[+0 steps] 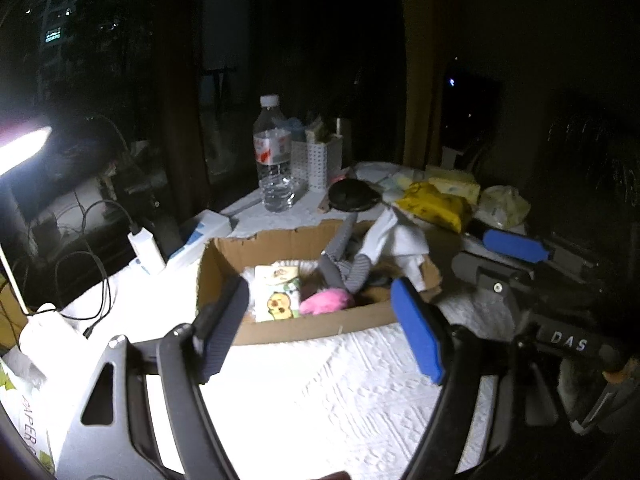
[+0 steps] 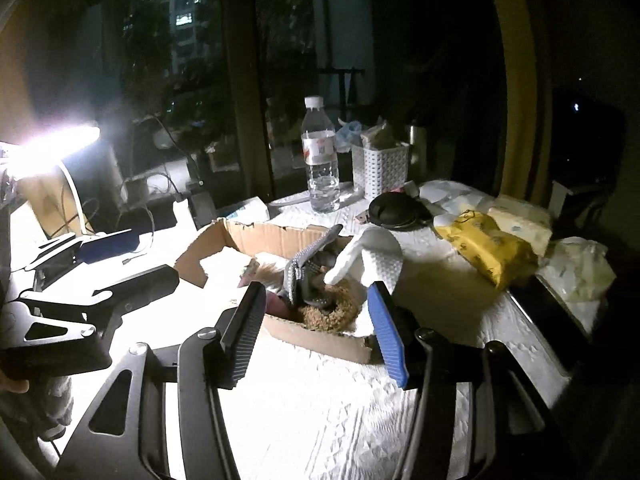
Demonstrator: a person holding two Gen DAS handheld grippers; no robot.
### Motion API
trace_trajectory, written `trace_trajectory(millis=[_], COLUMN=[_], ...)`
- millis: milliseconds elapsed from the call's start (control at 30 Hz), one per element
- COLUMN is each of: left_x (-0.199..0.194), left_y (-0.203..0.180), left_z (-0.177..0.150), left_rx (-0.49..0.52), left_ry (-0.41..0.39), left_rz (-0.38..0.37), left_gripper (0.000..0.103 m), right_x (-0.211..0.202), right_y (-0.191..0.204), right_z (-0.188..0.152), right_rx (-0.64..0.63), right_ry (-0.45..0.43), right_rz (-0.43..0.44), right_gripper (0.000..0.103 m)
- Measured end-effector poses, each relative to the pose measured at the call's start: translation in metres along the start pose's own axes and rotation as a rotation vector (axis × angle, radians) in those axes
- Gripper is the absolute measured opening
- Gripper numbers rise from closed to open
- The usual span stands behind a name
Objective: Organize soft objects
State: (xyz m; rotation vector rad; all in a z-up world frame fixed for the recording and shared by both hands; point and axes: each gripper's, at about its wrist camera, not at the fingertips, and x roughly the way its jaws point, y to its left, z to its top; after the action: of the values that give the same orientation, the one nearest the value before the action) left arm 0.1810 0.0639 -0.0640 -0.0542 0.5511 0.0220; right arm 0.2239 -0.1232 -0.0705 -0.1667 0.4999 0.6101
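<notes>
We hold both tools back from the cardboard box (image 1: 280, 248), which sits on the white quilted tabletop (image 1: 320, 392) and already carries most of the soft things. The left hand-held gripper (image 1: 320, 320) hangs with its jaws spread and nothing between them, just in front of the box's near wall; the right hand-held gripper (image 2: 316, 328) is likewise spread and empty at the box's near corner.

The white cloth (image 2: 380, 256) looks the likeliest next job: it drapes over the box's right rim, half in, half out. We would pinch it where it bunches near the rim, lift only enough to free the edge, then lower it inside so the grey striped sock (image 2: 304, 264) beside it is not dragged out. The yellow packet (image 2: 488, 252) lies well apart on the right and may follow.

The left view alone shows the pink plush (image 1: 326, 300) and a cartoon-printed tissue pack (image 1: 278, 292) lying inside. The right view alone shows a brown fuzzy ring (image 2: 332, 312) under the sock, hidden from the left.
</notes>
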Motion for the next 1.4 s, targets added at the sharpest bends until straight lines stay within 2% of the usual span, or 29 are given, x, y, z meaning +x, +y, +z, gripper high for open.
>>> trace_trajectory(millis=[200, 333, 400, 467, 667, 967, 1133, 1300, 1400], left_x=[-0.031, -0.052, -0.064, -0.079, -0.118, -0.165, -0.180, -0.190, -0.191], left_y=[-0.007, -0.012, -0.015, -0.018, -0.024, -0.053, -0.060, -0.055, -0.054], left_z=[0.002, 0.005, 0.007, 0.009, 0.017, 0.021, 0.019, 0.018, 0.017], left_rx=[-0.017, -0.029, -0.027, -0.024, -0.031, 0.056, 0.060, 0.024, 0.021], left_ry=[-0.042, -0.081, -0.105, -0.132, -0.209, -0.266, -0.282, -0.298, -0.305], left_rz=[-0.004, -0.002, 0.001, 0.006, 0.020, 0.034, 0.032, 0.068, 0.091], left_gripper=[0.076, 0.086, 0.087, 0.088, 0.095, 0.095, 0.095, 0.095, 0.099], right_x=[-0.031, -0.055, -0.067, -0.079, -0.119, -0.162, -0.183, -0.197, -0.201], right_y=[0.000, 0.000, 0.001, 0.001, 0.003, 0.010, 0.016, 0.020, 0.019], right_z=[-0.001, 0.000, 0.001, 0.003, 0.010, 0.009, 0.006, 0.004, 0.002], right_rx=[0.016, 0.022, 0.024, 0.021, 0.026, 0.022, 0.014, 0.009, 0.018], right_ry=[-0.044, -0.080, -0.098, -0.119, -0.190, -0.236, -0.265, -0.282, -0.287], right_rz=[-0.019, -0.042, -0.050, -0.061, -0.091, -0.156, -0.189, -0.221, -0.229], right_gripper=[0.056, 0.056, 0.057, 0.065, 0.069, 0.070, 0.082, 0.083, 0.084])
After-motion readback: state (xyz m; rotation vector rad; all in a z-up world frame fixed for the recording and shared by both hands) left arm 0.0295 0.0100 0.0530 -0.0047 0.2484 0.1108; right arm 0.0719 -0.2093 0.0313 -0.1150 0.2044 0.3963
